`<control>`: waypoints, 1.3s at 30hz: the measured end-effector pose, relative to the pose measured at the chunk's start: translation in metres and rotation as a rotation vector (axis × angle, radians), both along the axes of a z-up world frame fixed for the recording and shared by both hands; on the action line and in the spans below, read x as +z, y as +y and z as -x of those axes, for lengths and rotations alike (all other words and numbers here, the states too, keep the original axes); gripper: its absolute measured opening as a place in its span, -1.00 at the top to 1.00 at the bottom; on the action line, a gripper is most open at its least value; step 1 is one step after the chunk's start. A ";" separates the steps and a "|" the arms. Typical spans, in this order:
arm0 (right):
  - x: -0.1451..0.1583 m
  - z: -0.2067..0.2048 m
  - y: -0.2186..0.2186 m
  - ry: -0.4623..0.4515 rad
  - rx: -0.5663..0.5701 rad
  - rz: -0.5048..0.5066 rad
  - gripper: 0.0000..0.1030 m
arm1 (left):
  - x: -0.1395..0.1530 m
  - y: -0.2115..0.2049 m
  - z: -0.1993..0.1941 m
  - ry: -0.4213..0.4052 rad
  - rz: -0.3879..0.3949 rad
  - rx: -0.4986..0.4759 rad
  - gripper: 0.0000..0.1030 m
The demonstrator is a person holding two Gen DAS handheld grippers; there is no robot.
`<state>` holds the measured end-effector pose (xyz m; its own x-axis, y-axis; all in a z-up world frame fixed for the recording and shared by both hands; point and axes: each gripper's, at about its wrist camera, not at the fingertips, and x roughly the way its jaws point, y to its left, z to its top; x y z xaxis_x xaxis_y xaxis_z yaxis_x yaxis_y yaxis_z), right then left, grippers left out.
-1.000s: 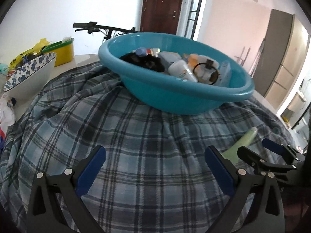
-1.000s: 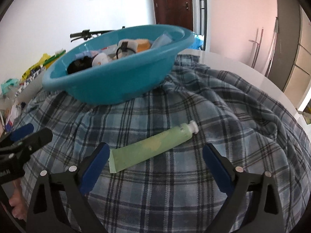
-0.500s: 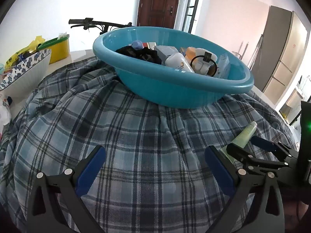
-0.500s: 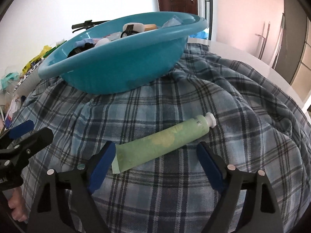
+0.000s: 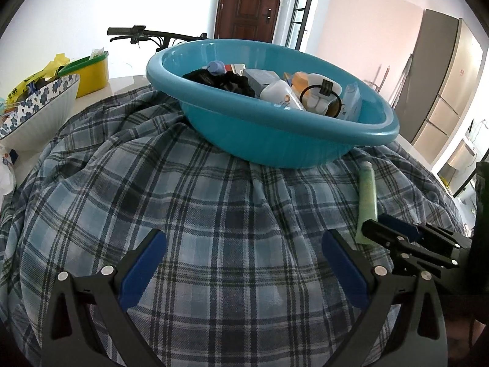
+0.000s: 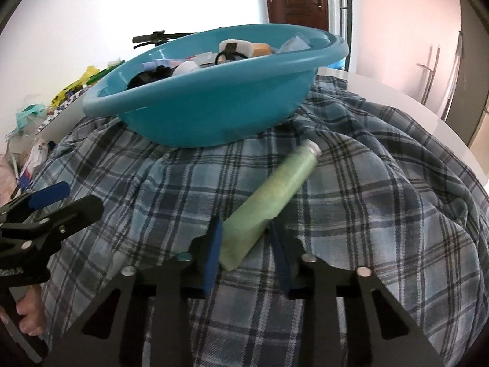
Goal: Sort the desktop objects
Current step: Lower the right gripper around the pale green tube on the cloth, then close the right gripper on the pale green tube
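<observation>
A pale green tube (image 6: 275, 195) lies on the plaid cloth (image 6: 351, 214), its cap pointing at the teal basin (image 6: 214, 113). My right gripper (image 6: 246, 235) is closing on the tube's flat end, and both blue pads press against it. In the left wrist view the same tube (image 5: 366, 195) runs from the basin (image 5: 275, 140) to the right gripper (image 5: 394, 232). My left gripper (image 5: 243, 253) stands wide open over bare cloth with nothing between its fingers. It also shows at the left edge of the right wrist view (image 6: 52, 202). The basin holds several bottles, boxes and a black bundle.
A blue-flowered bowl (image 5: 39, 104), a yellow container (image 5: 91, 73) and bags crowd the table's far left. A bicycle handlebar (image 5: 137, 32) stands behind the basin. The white table edge (image 6: 397, 98) curves round on the right, with a tall cabinet (image 5: 443, 76) beyond.
The right gripper's jaws have come together from wide open onto the tube's flat end. The tube has swung so its cap points toward the basin. The left gripper has stayed put.
</observation>
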<state>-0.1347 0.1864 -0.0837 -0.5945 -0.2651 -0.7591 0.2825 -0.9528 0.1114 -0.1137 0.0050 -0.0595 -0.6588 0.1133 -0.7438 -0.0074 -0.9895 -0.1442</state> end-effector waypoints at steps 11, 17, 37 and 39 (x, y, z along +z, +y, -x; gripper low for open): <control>0.002 -0.013 0.012 -0.044 -0.004 0.040 0.99 | 0.000 -0.003 0.000 -0.002 -0.018 0.002 -0.99; 0.010 -0.006 0.001 -0.037 -0.061 0.036 0.82 | -0.001 -0.002 0.001 -0.007 -0.011 -0.005 -0.99; -0.003 -0.009 -0.020 -0.018 -0.125 -0.091 0.32 | 0.000 -0.014 0.000 -0.008 -0.047 0.022 -0.99; -0.003 -0.014 -0.014 -0.023 -0.115 -0.058 0.33 | -0.001 -0.013 -0.001 -0.007 -0.042 0.020 -0.99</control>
